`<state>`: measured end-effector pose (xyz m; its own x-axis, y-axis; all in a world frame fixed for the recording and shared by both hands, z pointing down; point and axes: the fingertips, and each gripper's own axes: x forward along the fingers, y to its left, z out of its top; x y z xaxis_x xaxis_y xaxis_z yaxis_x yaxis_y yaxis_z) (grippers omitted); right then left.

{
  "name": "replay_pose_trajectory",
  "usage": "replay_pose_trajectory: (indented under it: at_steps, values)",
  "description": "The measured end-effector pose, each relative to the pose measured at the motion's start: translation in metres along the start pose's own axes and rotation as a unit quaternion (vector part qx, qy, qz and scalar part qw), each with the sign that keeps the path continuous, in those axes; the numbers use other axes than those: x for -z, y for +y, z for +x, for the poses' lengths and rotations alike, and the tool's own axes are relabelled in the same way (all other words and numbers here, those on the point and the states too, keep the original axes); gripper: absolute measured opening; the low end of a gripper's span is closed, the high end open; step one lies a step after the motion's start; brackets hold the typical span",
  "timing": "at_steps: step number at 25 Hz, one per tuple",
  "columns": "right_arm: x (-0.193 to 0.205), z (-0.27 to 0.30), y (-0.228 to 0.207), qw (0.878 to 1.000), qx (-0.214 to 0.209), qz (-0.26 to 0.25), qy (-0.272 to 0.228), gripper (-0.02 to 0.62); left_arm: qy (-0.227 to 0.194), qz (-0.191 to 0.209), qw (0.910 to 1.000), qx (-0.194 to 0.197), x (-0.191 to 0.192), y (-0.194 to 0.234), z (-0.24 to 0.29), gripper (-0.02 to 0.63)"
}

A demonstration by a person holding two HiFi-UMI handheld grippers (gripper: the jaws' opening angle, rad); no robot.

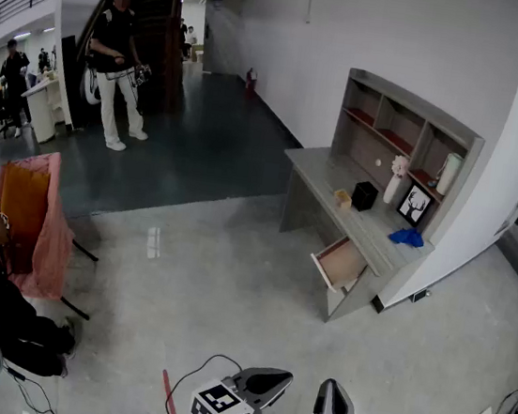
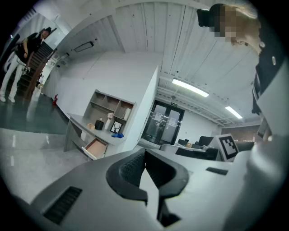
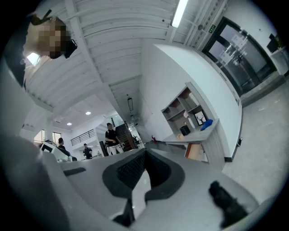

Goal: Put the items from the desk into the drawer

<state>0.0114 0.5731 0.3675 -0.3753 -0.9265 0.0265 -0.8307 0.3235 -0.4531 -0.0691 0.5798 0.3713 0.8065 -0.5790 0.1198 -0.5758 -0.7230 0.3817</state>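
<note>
Head view: the desk [image 1: 323, 168] stands at two o'clock with its drawer [image 1: 338, 264] open, a black box [image 1: 365, 195] and a blue cloth [image 1: 407, 237] on top. The left gripper [image 1: 267, 379] and right gripper [image 1: 332, 398] sit at six. Left gripper view: jaws pressed together, empty. Right gripper view: the same.

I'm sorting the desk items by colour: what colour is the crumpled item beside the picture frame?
Blue. The crumpled item shows best in the head view.

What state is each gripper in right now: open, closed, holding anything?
Left gripper: closed, holding nothing.
Right gripper: closed, holding nothing.
</note>
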Motion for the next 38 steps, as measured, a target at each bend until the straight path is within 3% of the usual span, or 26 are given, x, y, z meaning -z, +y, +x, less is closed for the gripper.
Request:
replay_pose_trajectory:
  at_steps: [5, 11, 15, 19, 23, 27, 35, 38]
  values:
    - [0.016, 0.031, 0.032, 0.999, 0.025, -0.031, -0.008, 0.011, 0.001, 0.014, 0.9997, 0.021, -0.017, 0.031, -0.025, 0.011]
    - [0.016, 0.046, 0.062, 0.999, -0.001, -0.044, -0.024, 0.011, -0.002, 0.019, 0.9992, 0.034, -0.021, 0.05, -0.039, 0.011]
    - [0.013, 0.051, 0.073, 0.998, -0.027, 0.008, -0.048, 0.011, -0.006, 0.023, 0.999, 0.039, -0.023, 0.053, -0.044, 0.011]
    - [0.017, 0.051, 0.073, 0.998, -0.013, 0.035, -0.057, 0.011, -0.005, 0.025, 0.9986, 0.046, -0.024, 0.055, -0.051, 0.011]
    - [0.022, 0.05, 0.073, 0.999, 0.011, 0.0, -0.05, 0.011, -0.004, 0.023, 0.9989, 0.041, -0.02, 0.06, -0.055, 0.011]
    - [0.018, 0.053, 0.075, 0.998, 0.009, -0.04, -0.056, 0.011, 0.0, 0.026, 0.9991, 0.033, -0.018, 0.064, -0.049, 0.011]
    - [0.025, 0.066, 0.058, 0.997, 0.018, -0.077, -0.022, 0.011, 0.01, 0.014, 0.9993, 0.033, -0.013, 0.071, -0.026, 0.011]
    - [0.022, 0.073, 0.04, 0.996, 0.044, -0.08, -0.006, 0.011, 0.016, 0.016, 0.9994, 0.027, -0.013, 0.076, -0.01, 0.011]
